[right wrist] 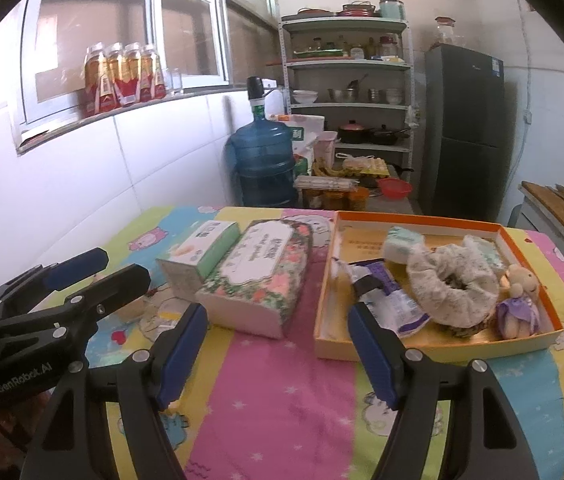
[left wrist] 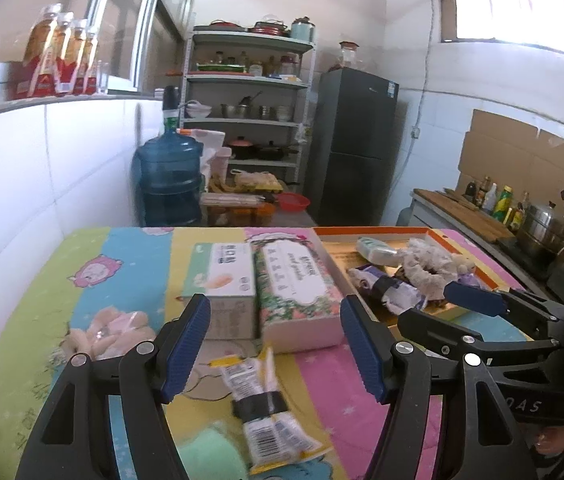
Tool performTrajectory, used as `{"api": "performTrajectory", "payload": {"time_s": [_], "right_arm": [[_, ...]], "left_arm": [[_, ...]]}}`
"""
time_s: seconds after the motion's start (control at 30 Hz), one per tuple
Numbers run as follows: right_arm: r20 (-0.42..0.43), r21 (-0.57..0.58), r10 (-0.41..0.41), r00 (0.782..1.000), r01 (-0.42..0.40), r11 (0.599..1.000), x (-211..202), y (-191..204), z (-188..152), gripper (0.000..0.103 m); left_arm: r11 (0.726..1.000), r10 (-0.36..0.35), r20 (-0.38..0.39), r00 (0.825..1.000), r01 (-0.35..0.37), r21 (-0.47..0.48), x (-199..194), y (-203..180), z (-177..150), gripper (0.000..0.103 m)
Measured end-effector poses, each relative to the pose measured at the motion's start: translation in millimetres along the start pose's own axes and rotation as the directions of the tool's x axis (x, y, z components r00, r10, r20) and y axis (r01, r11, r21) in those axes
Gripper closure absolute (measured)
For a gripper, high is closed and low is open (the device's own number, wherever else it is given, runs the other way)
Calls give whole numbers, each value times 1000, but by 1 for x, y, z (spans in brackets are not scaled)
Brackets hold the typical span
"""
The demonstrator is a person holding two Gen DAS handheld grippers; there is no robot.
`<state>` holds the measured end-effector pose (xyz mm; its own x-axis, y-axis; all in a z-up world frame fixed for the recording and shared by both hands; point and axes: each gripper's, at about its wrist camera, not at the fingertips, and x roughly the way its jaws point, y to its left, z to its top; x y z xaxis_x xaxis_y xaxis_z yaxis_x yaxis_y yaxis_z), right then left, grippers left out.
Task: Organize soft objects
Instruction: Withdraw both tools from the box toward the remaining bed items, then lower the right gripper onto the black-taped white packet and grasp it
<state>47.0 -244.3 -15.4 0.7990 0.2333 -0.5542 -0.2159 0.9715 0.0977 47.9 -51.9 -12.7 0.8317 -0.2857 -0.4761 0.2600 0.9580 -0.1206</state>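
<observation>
The left gripper (left wrist: 274, 344) was spread wide and held nothing; a banded bundle of packets (left wrist: 266, 404) lay on the counter (left wrist: 322, 392) just below it, at 6 o'clock. The right gripper (right wrist: 278, 344) was likewise agape and empty. At its 1 o'clock the orange tray (right wrist: 414, 220) held a fluffy scrunchie (right wrist: 452, 286), a small doll (right wrist: 520, 300) and a purple-banded packet (right wrist: 386, 294). The floral tissue pack (right wrist: 258, 276) lay at 11 o'clock, left of the tray.

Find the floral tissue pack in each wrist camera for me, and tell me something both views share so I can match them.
Left wrist: the floral tissue pack lies centre frame, between the open left gripper fingers, beside the white-green box.
Right wrist: the pack sits left of centre, left of the orange tray.
Shared landmark: the blue water jug behind the table.
</observation>
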Motion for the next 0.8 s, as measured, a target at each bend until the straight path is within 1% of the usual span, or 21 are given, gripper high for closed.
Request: {"api": "performTrajectory", "payload": {"time_s": [0.27,0.43,0.57,0.73,0.8], "right_arm": [[-19,-25,22,1000,-22,999,9,27,-10,31],[-35,-57,19,999,-21,998,14,44,-16,31],[-52,-68,27,998,-31,997,20,51,-22,30],[-89,-49,51,995,-55,997,30,56,-28,30],[-103,-43,54,993,-59,997,36,59,-30,30]], "left_arm": [[999,43,8,999,-43,-19,-12,28,-10,34],[996,86,23,996,-85,-38,-24,51,-17,34],[992,125,22,992,-124,-34,-28,68,-22,34],[987,154,15,988,-152,-55,-32,90,-32,34],[985,154,4,988,-153,-73,-32,99,-37,34]]}}
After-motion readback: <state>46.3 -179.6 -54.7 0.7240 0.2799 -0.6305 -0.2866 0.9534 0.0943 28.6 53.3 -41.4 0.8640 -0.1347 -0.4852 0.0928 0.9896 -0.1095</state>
